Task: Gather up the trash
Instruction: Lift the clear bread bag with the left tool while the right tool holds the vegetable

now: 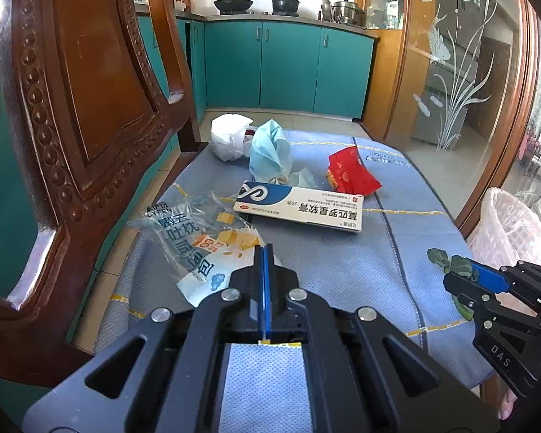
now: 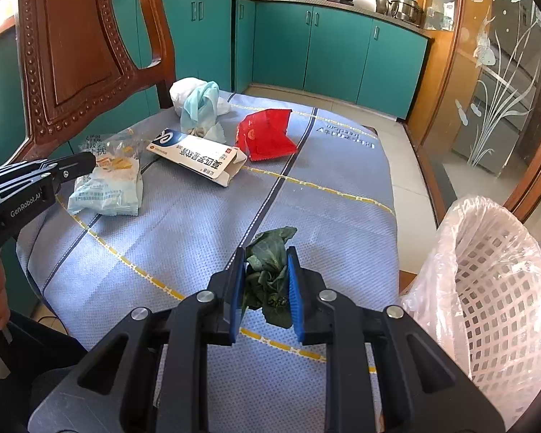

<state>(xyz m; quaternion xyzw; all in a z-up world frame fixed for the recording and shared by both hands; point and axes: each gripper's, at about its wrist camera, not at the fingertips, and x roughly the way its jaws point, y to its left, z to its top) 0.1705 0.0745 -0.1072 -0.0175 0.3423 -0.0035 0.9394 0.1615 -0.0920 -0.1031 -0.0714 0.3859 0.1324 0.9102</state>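
A blue cloth [image 2: 184, 223] is spread over the seat, and every place is given from it. At its left edge a carved chair back [image 2: 75, 54] is seen. The left gripper [image 1: 265, 252] is held over the near left part of the cloth, its blue pads pressed together with nothing between them; its tip lies just at the near edge of a clear bread wrapper [image 1: 198, 241]. Beyond the wrapper, toward the middle of the cloth, a medicine box [image 1: 299, 207] is laid flat, one end flap open. At the far left corner a white bag [image 1: 229, 137] is found, with a blue mask [image 1: 270, 151] touching it on the right. A red packet [image 2: 267, 135] lies right of the box, near the cloth's far middle. On the near right part of the cloth a wilted green leaf [image 2: 270, 252] is flanked by the fingers of the right gripper [image 2: 265, 278], which are apart and close to its sides; whether it is pinched cannot be told. Off the cloth's right edge a white basket [image 2: 494, 288] lined with a pink bag is placed.
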